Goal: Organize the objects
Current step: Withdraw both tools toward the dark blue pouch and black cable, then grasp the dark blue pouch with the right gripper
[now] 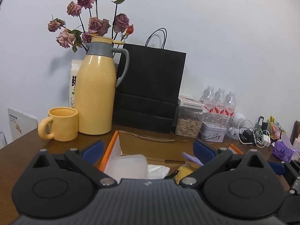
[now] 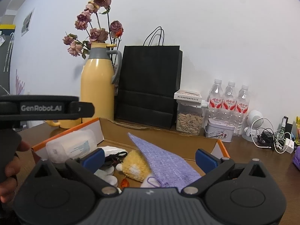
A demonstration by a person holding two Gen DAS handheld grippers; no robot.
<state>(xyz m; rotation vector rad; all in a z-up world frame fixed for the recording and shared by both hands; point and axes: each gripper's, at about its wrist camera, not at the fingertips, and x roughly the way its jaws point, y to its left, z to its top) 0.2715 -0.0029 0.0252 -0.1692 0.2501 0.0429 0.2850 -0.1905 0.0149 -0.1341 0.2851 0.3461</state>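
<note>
Open cardboard box (orange-edged flaps) with purple cloth; fluffy yellow item; frosted plastic case

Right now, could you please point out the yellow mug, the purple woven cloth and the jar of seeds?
yellow mug (image 1: 62,124): left wrist view, front wall.
purple woven cloth (image 2: 165,161): right wrist view, middle.
jar of seeds (image 2: 190,123): right wrist view, seed-filled lower half.

The right tongs stand spread wide with nothing between them, above an open cardboard box on the bench. Between the blue fingers lie a purple knitted cloth and a yellow fluffy toy. Beyond them stands a black paper bag, with a yellow thermos to its left.
</note>
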